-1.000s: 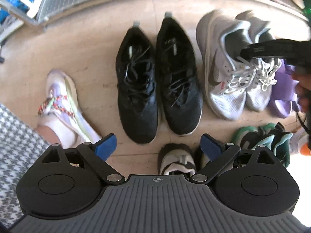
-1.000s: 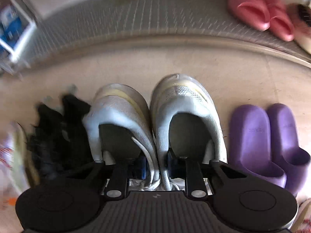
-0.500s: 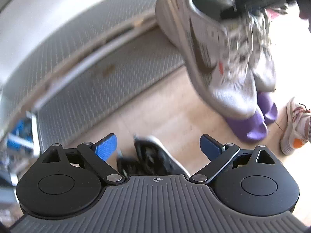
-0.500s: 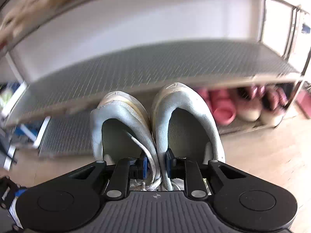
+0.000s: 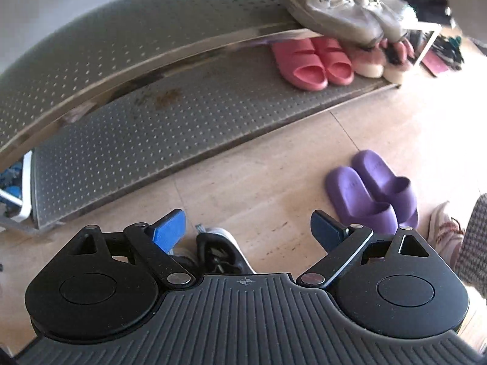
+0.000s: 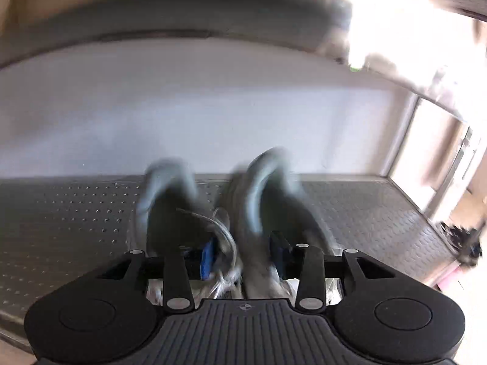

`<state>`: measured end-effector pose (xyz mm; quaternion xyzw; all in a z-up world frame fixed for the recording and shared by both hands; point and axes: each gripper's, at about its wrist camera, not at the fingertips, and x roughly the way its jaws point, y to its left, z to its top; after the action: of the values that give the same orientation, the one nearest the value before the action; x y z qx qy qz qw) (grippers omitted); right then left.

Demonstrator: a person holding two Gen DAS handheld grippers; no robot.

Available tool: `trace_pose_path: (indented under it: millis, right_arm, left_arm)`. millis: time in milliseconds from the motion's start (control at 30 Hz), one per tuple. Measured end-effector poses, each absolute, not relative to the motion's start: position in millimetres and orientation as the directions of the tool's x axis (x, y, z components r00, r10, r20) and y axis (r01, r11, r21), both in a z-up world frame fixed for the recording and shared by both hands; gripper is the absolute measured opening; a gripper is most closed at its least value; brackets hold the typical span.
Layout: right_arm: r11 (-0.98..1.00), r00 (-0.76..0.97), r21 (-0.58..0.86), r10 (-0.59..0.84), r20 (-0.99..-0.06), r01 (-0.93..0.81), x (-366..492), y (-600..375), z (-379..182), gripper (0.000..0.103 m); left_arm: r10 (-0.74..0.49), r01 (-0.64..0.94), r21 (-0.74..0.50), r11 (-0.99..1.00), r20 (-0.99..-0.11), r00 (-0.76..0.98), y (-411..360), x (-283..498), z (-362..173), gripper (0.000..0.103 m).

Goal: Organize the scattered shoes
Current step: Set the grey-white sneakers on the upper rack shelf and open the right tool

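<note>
The pair of grey-white sneakers [image 5: 334,9] rests on the upper perforated shelf [image 5: 137,30], toes at its front edge. In the right wrist view the same sneakers [image 6: 170,200] are blurred, heels toward the back wall. My right gripper [image 6: 243,257] stands over them, one blue finger inside each shoe opening, the jaws parted and loose around the inner collars. My left gripper [image 5: 248,231] hangs open over the floor with nothing in it. The black sneakers [image 5: 219,252] lie just below it, mostly hidden. Purple slides [image 5: 365,194] sit on the floor to the right.
Pink slides [image 5: 310,64] and fuzzy pink slippers [image 5: 371,60] stand on the lower shelf [image 5: 152,140]. A person's sneaker [image 5: 444,228] and checked trouser leg [image 5: 474,237] are at the right edge. A blue-and-white object [image 5: 12,179] sits far left.
The right gripper carried the grey-white sneakers from the floor up onto the upper shelf, and its fingers have spread apart. The left gripper tilted up toward the rack, still open.
</note>
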<state>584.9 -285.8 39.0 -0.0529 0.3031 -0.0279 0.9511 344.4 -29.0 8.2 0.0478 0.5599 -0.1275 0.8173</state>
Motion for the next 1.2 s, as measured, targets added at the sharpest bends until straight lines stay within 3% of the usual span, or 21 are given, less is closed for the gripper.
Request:
trace_pose_path:
  millis: [67,200,267,467,667,933,1000,1067,1200]
  right_arm:
    - [0.992,0.821,-0.126,-0.092,-0.563,0.025,586.3,-283.1,37.8,0.054]
    - [0.993,0.84,-0.115,-0.08,-0.537,0.02,571.0,-284.2,46.8,0.063]
    - [0.996,0.845,-0.085,-0.051,-0.532,0.006,541.6,-290.2,56.4,0.081]
    - [0.999,0.823,-0.019,0.019,-0.568,-0.036,486.5,-316.8,57.8,0.098]
    - [0.997,0.774,0.072,0.075,-0.629,-0.037,491.0,-320.6,41.2,0.102]
    - [0.997,0.798,-0.023,0.046,-0.601,-0.075,537.9,-296.2,24.2,0.102]
    - [0.997,0.803,-0.042,0.021,-0.596,-0.058,545.1,-300.3,19.0,0.098]
    - [0.997,0.785,-0.056,0.005,-0.619,-0.05,555.1,-304.0,10.2,0.084]
    - [0.996,0.737,-0.032,0.044,-0.675,-0.089,570.4,-311.7,-8.1,0.078]
  left_arm:
    - [-0.156,0.257,-0.069,0.964,-0.929,0.336,-27.9,347.4,8.0,0.093]
    - [-0.158,0.25,-0.076,0.965,-0.932,0.327,-27.3,351.4,7.9,0.093]
    - [-0.163,0.254,-0.081,0.964,-0.932,0.324,-32.7,347.2,7.8,0.093]
    - [-0.175,0.275,-0.086,0.958,-0.931,0.32,-44.7,336.5,7.6,0.093]
    - [-0.159,0.281,-0.07,0.957,-0.938,0.308,-46.3,336.3,1.5,0.093]
    - [-0.145,0.248,-0.073,0.966,-0.947,0.287,-35.3,348.6,-4.7,0.093]
    - [-0.138,0.251,-0.067,0.966,-0.95,0.279,-35.3,349.5,-7.9,0.093]
    - [-0.133,0.255,-0.063,0.965,-0.955,0.264,-37.5,349.8,-12.7,0.093]
    - [-0.122,0.265,-0.057,0.963,-0.964,0.235,-42.0,350.6,-22.4,0.093]
